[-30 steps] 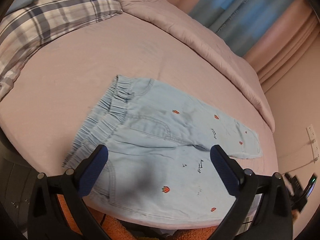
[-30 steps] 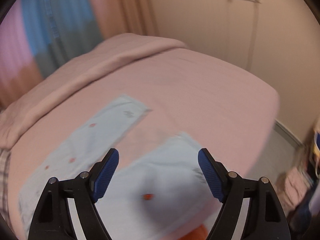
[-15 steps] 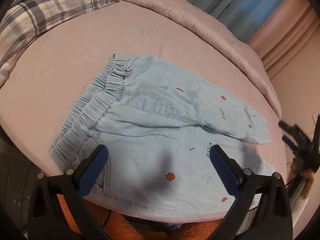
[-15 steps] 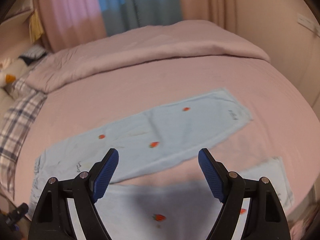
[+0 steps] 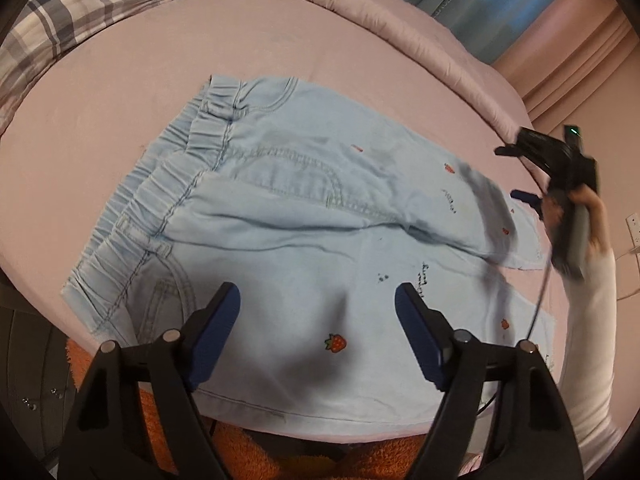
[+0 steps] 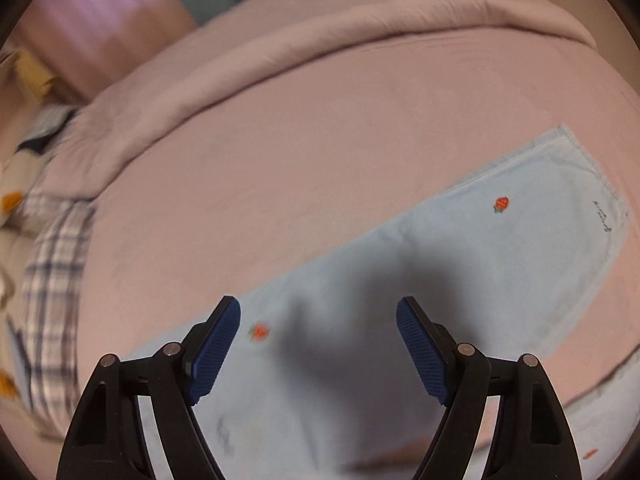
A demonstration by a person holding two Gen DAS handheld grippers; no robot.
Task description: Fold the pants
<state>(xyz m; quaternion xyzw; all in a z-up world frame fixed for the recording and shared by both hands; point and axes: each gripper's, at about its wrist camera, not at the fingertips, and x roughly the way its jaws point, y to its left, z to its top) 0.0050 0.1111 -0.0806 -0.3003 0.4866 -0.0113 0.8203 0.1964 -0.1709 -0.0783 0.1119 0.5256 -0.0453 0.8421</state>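
Note:
Light blue denim pants [image 5: 288,216] with small strawberry prints lie flat on a pink bed, elastic waistband to the left, two legs running right. My left gripper [image 5: 318,320] is open and empty, hovering above the near leg close to the bed's front edge. My right gripper [image 6: 318,332] is open and empty above the far leg [image 6: 460,264], whose hem lies at the right. The right gripper also shows in the left wrist view [image 5: 532,184], held in a hand over the far leg's hem.
A pink bedsheet [image 5: 120,80] covers the bed. A folded pink duvet [image 5: 380,4] runs along the far side. A plaid pillow [image 5: 88,4] lies at the far left. Curtains [image 5: 500,4] hang behind. Orange fabric [image 5: 280,456] shows below the bed's near edge.
The left gripper moved closer over the pants. The right gripper swung in and dropped low over the far leg, now near its hem. Both stayed open.

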